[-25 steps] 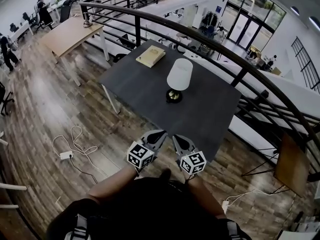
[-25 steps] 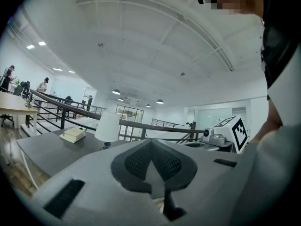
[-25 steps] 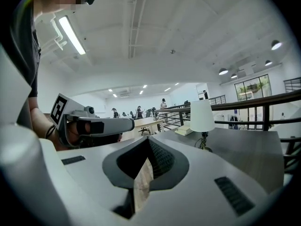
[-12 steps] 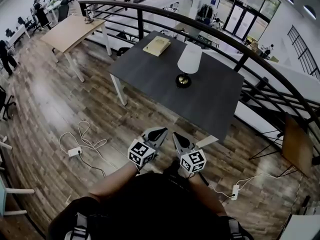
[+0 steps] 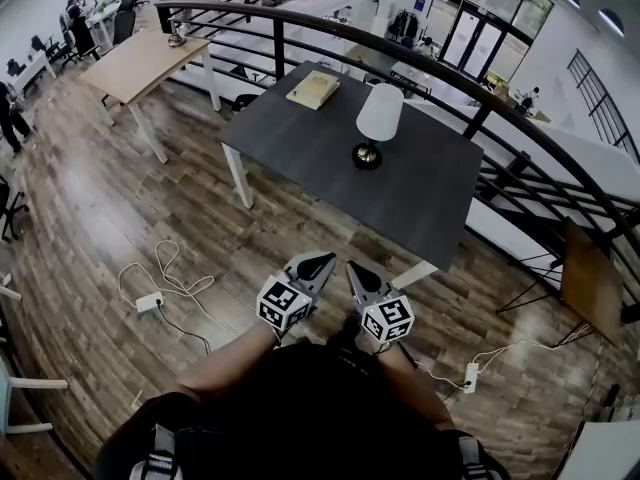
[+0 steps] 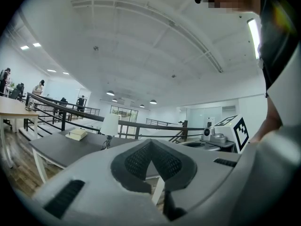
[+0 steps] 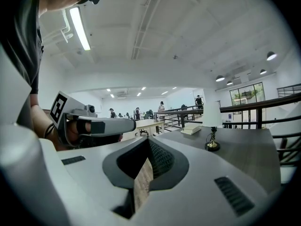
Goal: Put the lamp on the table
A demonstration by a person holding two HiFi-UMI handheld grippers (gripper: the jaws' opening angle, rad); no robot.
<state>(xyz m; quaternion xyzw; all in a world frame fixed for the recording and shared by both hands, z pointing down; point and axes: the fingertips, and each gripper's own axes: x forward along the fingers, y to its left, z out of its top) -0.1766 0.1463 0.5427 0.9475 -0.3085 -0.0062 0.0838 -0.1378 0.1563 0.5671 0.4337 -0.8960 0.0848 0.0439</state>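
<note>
While left gripper (image 5: 318,262) and right gripper (image 5: 356,269) hover, jaws closed on nothing, the lamp (image 5: 379,116) stands on the dark desk (image 5: 300,150) near a book (image 5: 313,89): likely light, top-heavy, best held by its stem (image 7: 212,136)

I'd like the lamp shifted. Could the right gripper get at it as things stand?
Probably not from here: the right gripper hangs shut over the floor, short of the table, and the lamp stands mid-table. Nothing blocks the path; a step forward should do.
</note>
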